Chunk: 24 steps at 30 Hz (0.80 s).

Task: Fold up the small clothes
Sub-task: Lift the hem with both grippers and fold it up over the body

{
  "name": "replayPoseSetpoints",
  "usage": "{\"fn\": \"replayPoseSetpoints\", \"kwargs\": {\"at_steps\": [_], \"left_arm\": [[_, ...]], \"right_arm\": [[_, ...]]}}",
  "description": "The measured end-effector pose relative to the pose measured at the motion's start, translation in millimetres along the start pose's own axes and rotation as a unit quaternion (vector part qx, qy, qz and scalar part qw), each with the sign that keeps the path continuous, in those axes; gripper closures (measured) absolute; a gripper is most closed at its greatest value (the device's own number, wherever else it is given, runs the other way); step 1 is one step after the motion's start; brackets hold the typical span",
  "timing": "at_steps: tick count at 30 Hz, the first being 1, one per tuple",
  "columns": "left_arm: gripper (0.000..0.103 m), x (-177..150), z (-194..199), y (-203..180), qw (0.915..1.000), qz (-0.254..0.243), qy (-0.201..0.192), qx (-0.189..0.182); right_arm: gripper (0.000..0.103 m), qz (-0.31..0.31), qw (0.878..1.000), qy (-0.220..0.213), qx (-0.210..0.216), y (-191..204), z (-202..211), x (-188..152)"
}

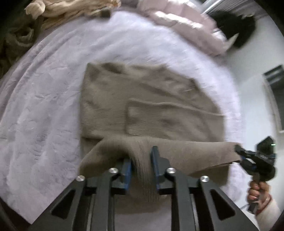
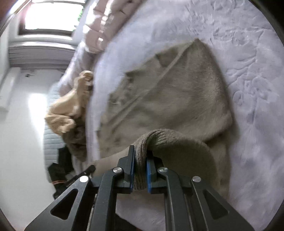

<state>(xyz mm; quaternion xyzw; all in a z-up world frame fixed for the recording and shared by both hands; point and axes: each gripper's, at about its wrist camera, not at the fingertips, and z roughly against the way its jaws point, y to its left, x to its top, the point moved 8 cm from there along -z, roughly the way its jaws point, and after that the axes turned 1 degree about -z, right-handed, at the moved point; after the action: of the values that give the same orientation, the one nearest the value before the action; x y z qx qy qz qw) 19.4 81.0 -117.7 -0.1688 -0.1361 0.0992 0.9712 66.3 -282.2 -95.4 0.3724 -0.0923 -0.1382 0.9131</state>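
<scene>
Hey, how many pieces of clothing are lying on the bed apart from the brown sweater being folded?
3 show. A beige knit garment lies at the far left edge, a dark olive one beside it, and a pink puffer jacket at the far right. Others may be hidden.

bedspread [image 1: 44, 106] left of sweater [image 1: 142, 99] open; clothes pile [image 1: 71, 10] beyond.

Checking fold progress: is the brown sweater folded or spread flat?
Partly folded: brown sweater has a sleeve across its body, its near hem lifted by both grippers.

sweater [image 1: 142, 99] on bedspread [image 1: 44, 106], jacket [image 1: 186, 23] behind
</scene>
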Motion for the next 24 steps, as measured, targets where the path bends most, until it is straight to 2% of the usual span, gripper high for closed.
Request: {"fn": "replayPoseSetpoints", "kwargs": {"at_steps": [1,2,3,7,9,11,12,14,16,17,20,22,24], "left_arm": [[0.059,2,-6,5,0.9995,-0.005,-0.001,0.030],[0.036,3,-8,10,0.9983,-0.011,-0.004,0.058],[0.033,5,-9,15,0.9970,-0.013,-0.008,0.076],[0.030,10,6,26,0.9966,-0.012,-0.025,0.077],[0.030,12,10,30,0.9952,-0.025,-0.029,0.090],[0.030,13,11,33,0.9937,-0.049,-0.023,0.098],[0.030,13,12,33,0.9923,-0.062,-0.020,0.105],[0.030,6,10,35,0.9859,-0.105,-0.008,0.130],[0.030,-5,10,35,0.9815,-0.134,0.012,0.136],[0.030,-12,7,34,0.9811,-0.142,0.028,0.128],[0.030,-31,-7,16,0.9856,-0.143,0.074,0.052],[0.030,-33,-18,3,0.9871,-0.132,0.089,0.016],[0.030,-29,-34,-10,0.9890,-0.115,0.092,-0.001]], "right_arm": [[0.091,-0.006,1.000,0.011,-0.008,-7,-9,4],[0.088,-0.012,1.000,0.017,-0.014,-12,-13,6],[0.088,-0.018,0.999,0.022,-0.019,-15,-18,8],[0.085,-0.034,0.999,0.028,-0.017,-22,-21,17],[0.077,-0.051,0.998,0.027,-0.002,-23,-19,23],[0.039,-0.073,0.997,0.018,0.017,-25,-13,26],[0.035,-0.084,0.996,0.010,0.031,-24,-10,30],[0.035,-0.099,0.993,0.005,0.057,-22,-4,34],[0.035,-0.089,0.994,0.014,0.059,-19,-2,34],[0.035,-0.079,0.995,0.020,0.055,-17,-2,32],[0.035,-0.062,0.997,0.039,0.030,-19,-6,22],[0.035,-0.061,0.997,0.040,0.023,-20,-10,21],[0.035,-0.063,0.997,0.039,0.020,-20,-14,24]]}}
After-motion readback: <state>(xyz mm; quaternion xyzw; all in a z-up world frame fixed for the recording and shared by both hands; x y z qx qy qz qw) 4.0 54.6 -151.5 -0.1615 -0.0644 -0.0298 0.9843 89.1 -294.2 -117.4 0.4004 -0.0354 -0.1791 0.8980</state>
